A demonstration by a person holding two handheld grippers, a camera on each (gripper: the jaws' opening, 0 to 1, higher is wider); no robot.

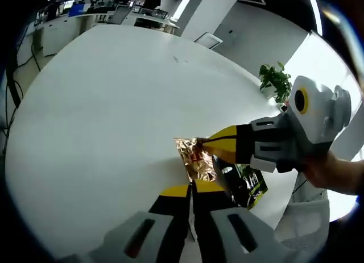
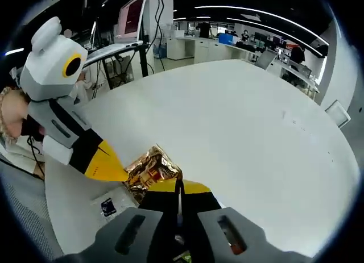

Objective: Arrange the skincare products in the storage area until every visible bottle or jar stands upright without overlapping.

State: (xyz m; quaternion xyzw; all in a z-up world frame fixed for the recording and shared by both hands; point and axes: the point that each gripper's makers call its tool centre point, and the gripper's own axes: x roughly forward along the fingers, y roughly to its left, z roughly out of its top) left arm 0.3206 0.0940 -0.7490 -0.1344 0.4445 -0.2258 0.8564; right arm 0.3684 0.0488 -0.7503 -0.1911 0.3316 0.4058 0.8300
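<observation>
Left gripper view: the left hand-held gripper is clenched on the near edge of a crinkled gold foil packet over the white worktop. The right hand-held gripper pinches the packet's far side, jaws closed, with a dark green pouch just beside it.

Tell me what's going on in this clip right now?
A person is working two handheld tools over a large white table. Both meet at a crinkled gold foil packet near the table's edge. The left tool and the right tool each have their yellow tips closed at the packet, apparently pinching it from two sides. A dark packet with green print sits right beside it. No bottles or jars are standing upright in sight, so the arranging looks unfinished.
</observation>
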